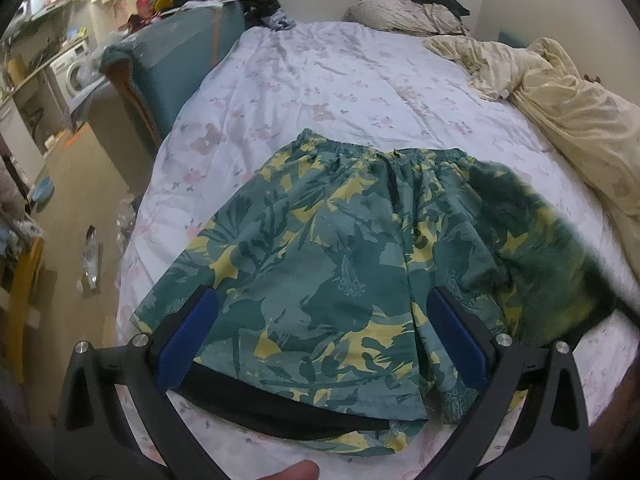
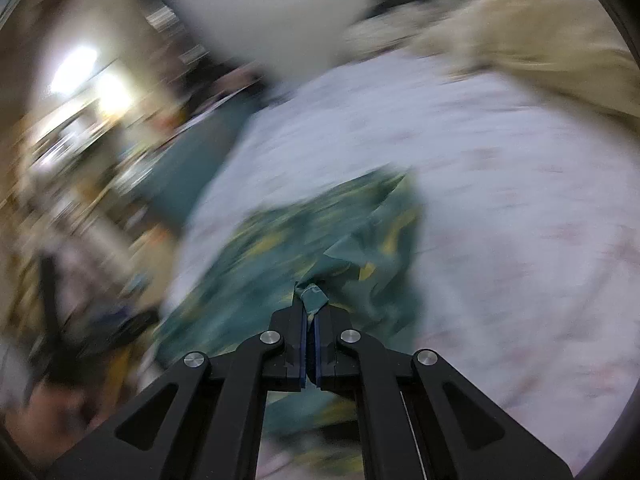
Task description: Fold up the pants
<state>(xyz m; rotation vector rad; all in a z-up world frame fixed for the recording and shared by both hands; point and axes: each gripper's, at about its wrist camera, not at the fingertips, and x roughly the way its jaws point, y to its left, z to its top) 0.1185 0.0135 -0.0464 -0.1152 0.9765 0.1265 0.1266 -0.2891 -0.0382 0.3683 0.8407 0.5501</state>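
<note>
The pants are green shorts with a yellow leaf print [image 1: 320, 264]. They lie on the white floral bed sheet [image 1: 340, 80], waistband far, hems near, with a black lining at the near hem. My left gripper [image 1: 322, 320] is open and hovers over the near left leg, its blue pads [image 1: 188, 340] wide apart. The right side of the shorts is lifted and blurred in the left wrist view. My right gripper [image 2: 310, 312] is shut on a bunched bit of the shorts [image 2: 312, 296]. The right wrist view is blurred by motion.
A crumpled cream blanket [image 1: 560, 112] lies at the bed's far right, with a pillow [image 1: 400, 16] at the head. A teal chair [image 1: 176, 64] stands left of the bed. The floor [image 1: 80, 208] at the left holds clutter and a washing machine [image 1: 72, 72].
</note>
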